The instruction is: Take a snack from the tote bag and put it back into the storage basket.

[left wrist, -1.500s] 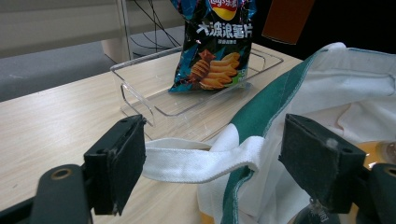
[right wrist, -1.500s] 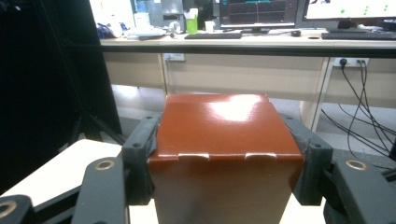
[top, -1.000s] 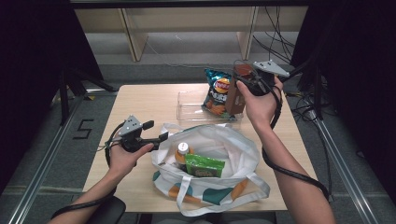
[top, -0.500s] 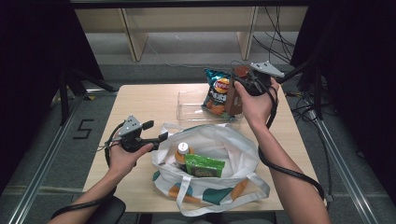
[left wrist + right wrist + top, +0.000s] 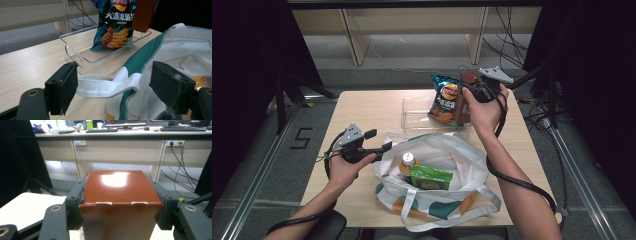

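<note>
The right gripper (image 5: 120, 220) clamps a brown box (image 5: 120, 195) above the clear tray (image 5: 417, 116). The left gripper (image 5: 122, 87) stands wide open around the white bag's (image 5: 452, 150) strap (image 5: 105, 86), holding nothing.

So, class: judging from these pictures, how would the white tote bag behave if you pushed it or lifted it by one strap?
The white tote bag is probably floppy: its cloth lies in folds and its strap sags between the left gripper's open jaws. It would likely slump, not slide. With the bottle and green packet inside, it may tilt.
</note>
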A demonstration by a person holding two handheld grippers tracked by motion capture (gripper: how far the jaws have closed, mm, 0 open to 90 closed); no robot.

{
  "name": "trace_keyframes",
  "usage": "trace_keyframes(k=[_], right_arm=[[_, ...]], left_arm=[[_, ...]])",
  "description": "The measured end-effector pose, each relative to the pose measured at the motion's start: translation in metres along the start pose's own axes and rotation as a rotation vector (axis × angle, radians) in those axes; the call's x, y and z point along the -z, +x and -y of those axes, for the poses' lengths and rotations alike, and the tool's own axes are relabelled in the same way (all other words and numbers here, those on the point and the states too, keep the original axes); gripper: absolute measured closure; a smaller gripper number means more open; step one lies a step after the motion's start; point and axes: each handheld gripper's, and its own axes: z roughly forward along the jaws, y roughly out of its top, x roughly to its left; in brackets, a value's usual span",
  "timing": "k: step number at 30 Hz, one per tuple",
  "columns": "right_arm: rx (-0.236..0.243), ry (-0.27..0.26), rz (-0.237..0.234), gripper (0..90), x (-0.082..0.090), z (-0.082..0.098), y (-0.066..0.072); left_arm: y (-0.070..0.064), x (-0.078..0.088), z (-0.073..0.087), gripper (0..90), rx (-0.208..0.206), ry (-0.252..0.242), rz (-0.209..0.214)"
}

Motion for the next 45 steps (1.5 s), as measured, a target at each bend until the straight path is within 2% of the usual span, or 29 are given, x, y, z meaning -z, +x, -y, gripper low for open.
trace_keyframes(k=[17,20,28,34,37,40,41,45], right_arm=[[0.025,-0.002,0.022,39.4,-0.008,0.008,0.002],[0.0,0.007,0.03,39.5,-0.008,0.008,0.002],[0.007,0.008,0.029,39.5,-0.009,0.01,0.002],[-0.006,0.003,0.047,39.5,-0.01,0.011,0.002],[0.014,-0.005,0.047,39.5,-0.012,0.011,0.002],[0.007,-0.001,0.057,39.5,-0.012,0.012,0.002],[-0.012,0.005,0.061,39.5,-0.012,0.011,0.003],[-0.006,0.002,0.066,39.5,-0.014,0.013,0.002]], left_arm=[[0.001,0.0,0.0,21.4,0.0,0.0,0.001],[0.0,0.001,0.0,21.3,-0.001,0.007,-0.003],[0.001,0.001,0.0,21.3,0.0,0.007,-0.004],[0.001,0.001,0.0,21.4,0.0,0.001,-0.001],[0.001,0.0,0.0,21.4,0.001,0.001,0.0],[0.001,0.0,0.0,21.4,0.002,0.002,0.001],[0.001,0.0,0.0,21.4,0.001,0.002,0.001],[0.001,0.0,0.0,21.4,0.002,0.003,0.001]])
